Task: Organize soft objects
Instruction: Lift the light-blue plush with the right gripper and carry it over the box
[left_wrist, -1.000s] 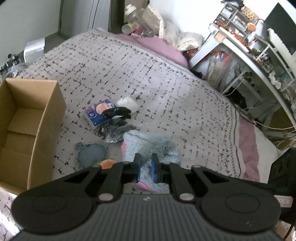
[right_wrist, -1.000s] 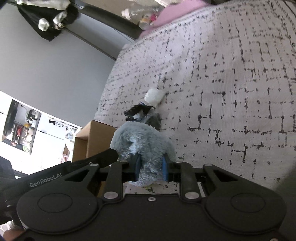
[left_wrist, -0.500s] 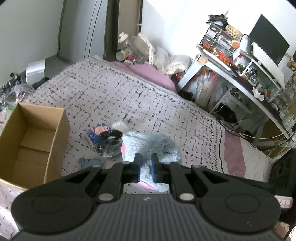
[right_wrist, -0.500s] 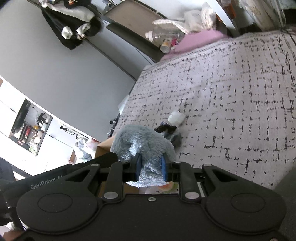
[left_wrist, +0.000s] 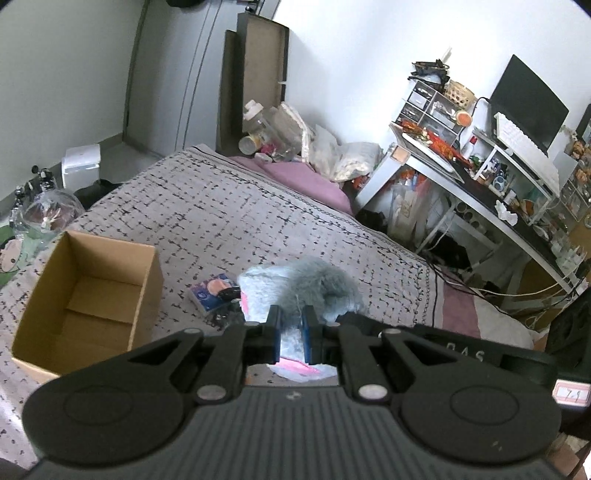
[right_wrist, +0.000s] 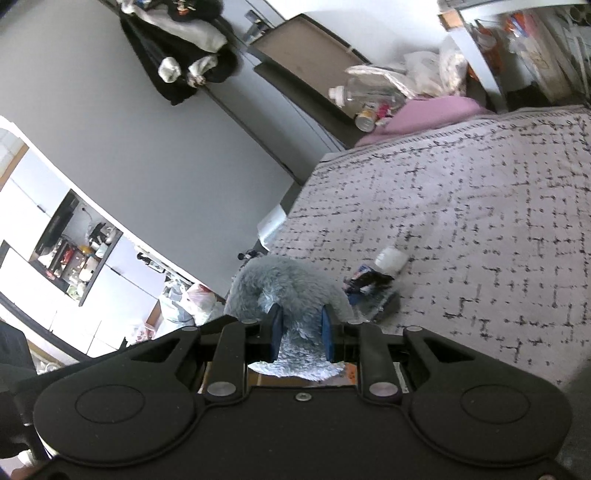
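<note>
Both the left gripper (left_wrist: 290, 334) and right gripper (right_wrist: 301, 334) pinch the grey plush toy (left_wrist: 317, 291) at lower centre, which looks light, floppy and best held by its thick body.

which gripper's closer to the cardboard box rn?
Probably left. The left gripper, shut on the grey plush, has the cardboard box just to its left. The right gripper grips the same plush; no box shows clearly there.
</note>
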